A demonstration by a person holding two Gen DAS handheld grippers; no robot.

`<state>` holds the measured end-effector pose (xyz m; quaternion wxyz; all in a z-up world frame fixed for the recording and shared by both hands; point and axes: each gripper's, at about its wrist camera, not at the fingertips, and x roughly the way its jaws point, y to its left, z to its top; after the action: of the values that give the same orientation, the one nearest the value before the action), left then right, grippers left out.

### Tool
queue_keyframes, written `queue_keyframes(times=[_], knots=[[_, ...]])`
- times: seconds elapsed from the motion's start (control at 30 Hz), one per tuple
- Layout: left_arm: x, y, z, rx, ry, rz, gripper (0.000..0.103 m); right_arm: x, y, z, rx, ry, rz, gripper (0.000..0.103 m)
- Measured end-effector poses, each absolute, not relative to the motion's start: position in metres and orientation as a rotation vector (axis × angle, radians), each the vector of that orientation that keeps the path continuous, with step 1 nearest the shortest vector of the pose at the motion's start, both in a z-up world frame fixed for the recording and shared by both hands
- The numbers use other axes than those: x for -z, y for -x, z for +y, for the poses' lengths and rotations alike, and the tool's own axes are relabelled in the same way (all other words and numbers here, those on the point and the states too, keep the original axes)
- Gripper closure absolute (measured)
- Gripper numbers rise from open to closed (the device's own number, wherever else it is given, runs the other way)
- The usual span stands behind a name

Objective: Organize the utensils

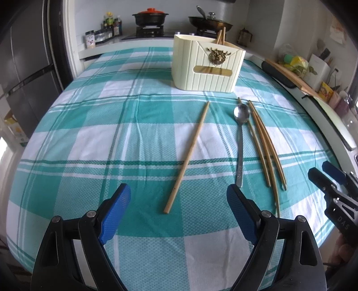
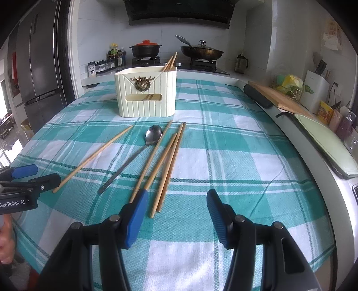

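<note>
A table covered by a teal-and-white checked cloth [image 2: 223, 143] filled the foreground. Behind it ran a white counter carrying a gas hob [image 2: 179, 62], with a black range hood [image 2: 179, 13] mounted above on a pale tiled wall [image 2: 100, 29]. A dark grey refrigerator [image 2: 38, 62] stood at the left. A wooden cutting board [image 2: 279, 98] lay along the right-hand counter. Daylight entered from the far left.

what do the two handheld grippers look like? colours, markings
Both match. The left gripper has a black frame with cut-out slots, silver pivot pins, and blue textured finger pads. The right gripper has the same black linkage and blue ribbed pads. White lettering shows on the bodies: "GenRobot.AI" on the left one in the right wrist view, "DAS" on the right one in the left wrist view. No cables visible.
</note>
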<state>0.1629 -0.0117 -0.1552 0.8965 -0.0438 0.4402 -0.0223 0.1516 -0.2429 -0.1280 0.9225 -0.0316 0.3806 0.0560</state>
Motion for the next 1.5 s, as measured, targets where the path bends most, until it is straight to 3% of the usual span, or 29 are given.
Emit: queue_keyframes(times=[0.4,0.47,0.57,0.7,0.77,0.9,1.0,1.07,1.1,1.5], knots=[[0.161,-0.203,-0.006,0.089,-0.012,0.930,0.015,0.146,-0.183,-0.269,-0.162,-0.076,0.849,0.049],[0.163,-0.215,-0.012,0.097,-0.073,0.924,0.015,0.147,-0.195,-0.269,-0.200,-0.095,0.861,0.065],[0.169,-0.234,-0.019,0.100,-0.149,0.933,0.016,0.153,-0.217,-0.266,-0.239,-0.109,0.897,0.078],[0.179,-0.250,-0.023,0.106,-0.214,0.956,0.020,0.166,-0.243,-0.258,-0.278,-0.121,0.949,0.084],[0.185,-0.255,-0.025,0.108,-0.239,0.975,0.027,0.175,-0.254,-0.254,-0.279,-0.110,0.988,0.093],[0.188,-0.257,-0.025,0.142,-0.233,0.989,0.038,0.176,-0.267,-0.246,-0.282,-0.076,1.019,0.093],[0.187,-0.257,-0.029,0.179,-0.217,1.003,0.058,0.177,-0.277,-0.237,-0.305,-0.045,1.049,0.093],[0.186,-0.258,-0.033,0.211,-0.203,1.016,0.093,0.177,-0.282,-0.233,-0.300,-0.015,1.042,0.095],[0.186,-0.258,-0.036,0.203,-0.208,1.019,0.097,0.176,-0.284,-0.234,-0.292,-0.022,1.044,0.096],[0.187,-0.210,0.023,0.021,0.019,1.031,0.099,0.177,-0.224,-0.289,-0.137,-0.035,1.018,0.099]])
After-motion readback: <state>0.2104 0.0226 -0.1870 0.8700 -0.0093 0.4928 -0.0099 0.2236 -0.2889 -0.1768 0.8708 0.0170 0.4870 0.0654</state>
